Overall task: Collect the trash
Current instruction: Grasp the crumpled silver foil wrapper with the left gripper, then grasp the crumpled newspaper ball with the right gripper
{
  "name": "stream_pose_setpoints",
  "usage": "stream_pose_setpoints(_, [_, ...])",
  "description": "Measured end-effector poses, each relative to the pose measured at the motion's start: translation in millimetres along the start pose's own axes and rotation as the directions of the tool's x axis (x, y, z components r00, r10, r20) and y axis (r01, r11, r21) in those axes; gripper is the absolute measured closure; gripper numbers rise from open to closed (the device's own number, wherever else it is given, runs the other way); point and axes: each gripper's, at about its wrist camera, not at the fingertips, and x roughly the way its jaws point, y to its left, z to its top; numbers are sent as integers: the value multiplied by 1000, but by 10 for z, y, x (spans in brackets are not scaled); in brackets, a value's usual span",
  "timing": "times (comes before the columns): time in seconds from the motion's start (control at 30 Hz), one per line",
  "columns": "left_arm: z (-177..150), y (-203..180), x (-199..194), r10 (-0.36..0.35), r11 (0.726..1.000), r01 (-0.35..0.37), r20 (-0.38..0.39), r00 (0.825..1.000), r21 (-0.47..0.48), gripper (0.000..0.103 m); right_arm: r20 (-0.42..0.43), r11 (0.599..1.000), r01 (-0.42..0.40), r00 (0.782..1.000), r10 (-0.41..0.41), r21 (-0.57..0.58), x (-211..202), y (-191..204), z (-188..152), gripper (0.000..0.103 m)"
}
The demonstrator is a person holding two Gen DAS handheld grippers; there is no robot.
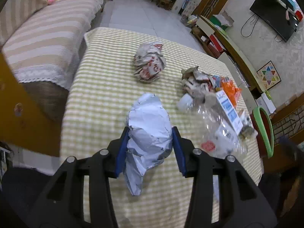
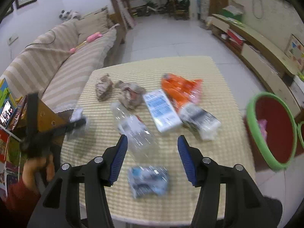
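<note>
Left gripper (image 1: 150, 148) pinches the crumpled white paper (image 1: 148, 125) between its pads; thin grip, might slip. Right gripper (image 2: 151, 155) spread, empty.

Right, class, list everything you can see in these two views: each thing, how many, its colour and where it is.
table: 1, yellow-white checked cloth, centre
crumpled white paper: 1, white-silver, near edge, between left pads
printed paper ball: 1, red-white, far middle
brownish paper wad: 1, grey-brown, beside the ball
plastic bottle: 1, clear, white cap, table middle
carton: 1, blue-white, right of bottle
orange packet: 1, orange, behind carton
white packet: 1, white-black, right of carton
blue wrapper: 1, blue-grey, near edge
bin: 1, red, green rim, floor right of table
sofa: 1, beige striped, left
left gripper: 1, black, blue pads, shut on paper
right gripper: 1, same, open above bottle
hand: 1, holds left gripper
</note>
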Motion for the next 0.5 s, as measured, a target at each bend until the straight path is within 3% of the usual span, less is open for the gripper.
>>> stream_pose_setpoints(0.17, [-215, 75, -124, 1, 1000, 0, 11, 1000, -18, 61, -21, 998, -41, 999, 41, -37, 424, 249, 310, 43])
stream_pose_setpoints(0.33, [-230, 52, -76, 3, 1000, -3, 19, 1000, -6, 61, -53, 994, -17, 999, 12, -109, 966, 529, 628, 43])
stream_pose_setpoints(0.5, [-258, 45, -31, 1, 1000, -1, 14, 1000, 9, 60, -101, 997, 3, 995, -11, -77, 1383, 548, 874, 43])
